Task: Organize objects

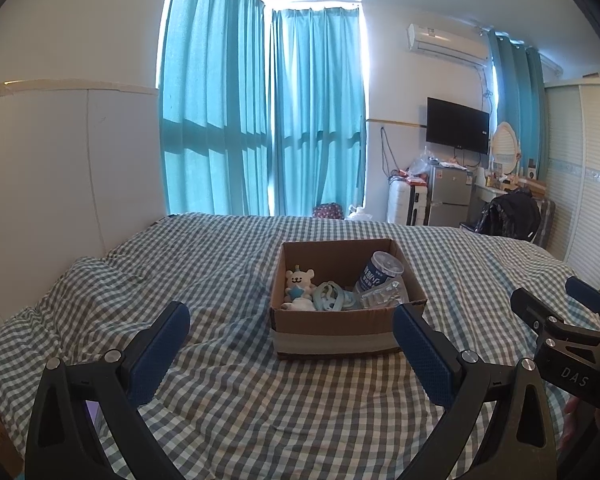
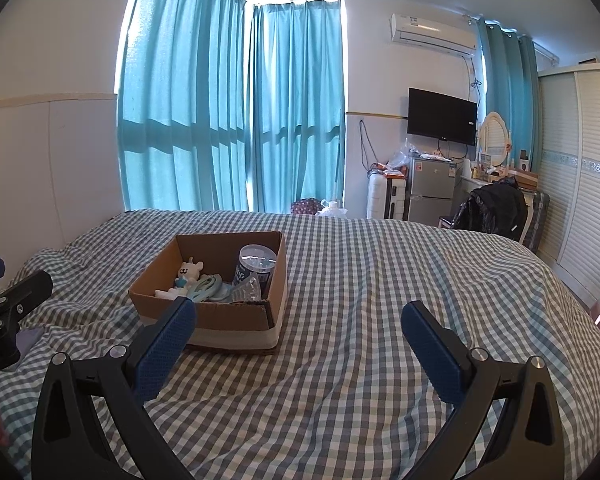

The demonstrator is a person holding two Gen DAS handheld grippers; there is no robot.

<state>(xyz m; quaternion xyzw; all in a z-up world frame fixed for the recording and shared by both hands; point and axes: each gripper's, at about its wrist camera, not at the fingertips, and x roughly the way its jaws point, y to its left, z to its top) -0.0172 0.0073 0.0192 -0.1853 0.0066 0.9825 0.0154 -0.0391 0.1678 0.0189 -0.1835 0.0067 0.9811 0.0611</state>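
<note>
Nearest in the left wrist view, the left gripper point(image 1: 290, 338) is held low over the bed point(image 1: 228, 392), jaws spread wide, nothing gripped. In the right wrist view the right gripper point(image 2: 298, 340) is likewise spread wide and empty; its left pad overlaps the box's near wall in the picture, but contact cannot be told. The right gripper is also seen at 3 o'clock in the left view, off to the side of the box.

Just beyond, at 12 o'clock of the left gripper and about 11 o'clock of the right, the cardboard box point(image 1: 332, 338) is set on the checked cover. Inside it, a white bear toy point(image 1: 299, 280) is seen at the left, a pale blue bundle point(image 1: 334, 300) in the middle, a crumpled clear plastic bottle point(image 1: 384, 296) at the near right, and a dark lidded can point(image 1: 382, 270) leaning in the far right corner.

No loose items are seen on the cover around the box, so the gathering step is judged done or nearly so. The next move is judged to be either a retreat or a two-sided grasp of the box; for that, each gripper would have to be brought to an opposite wall.

Farther off, teal curtains point(image 1: 260, 120) are hung at 12 o'clock, a TV point(image 1: 458, 126) at 2 o'clock.
</note>
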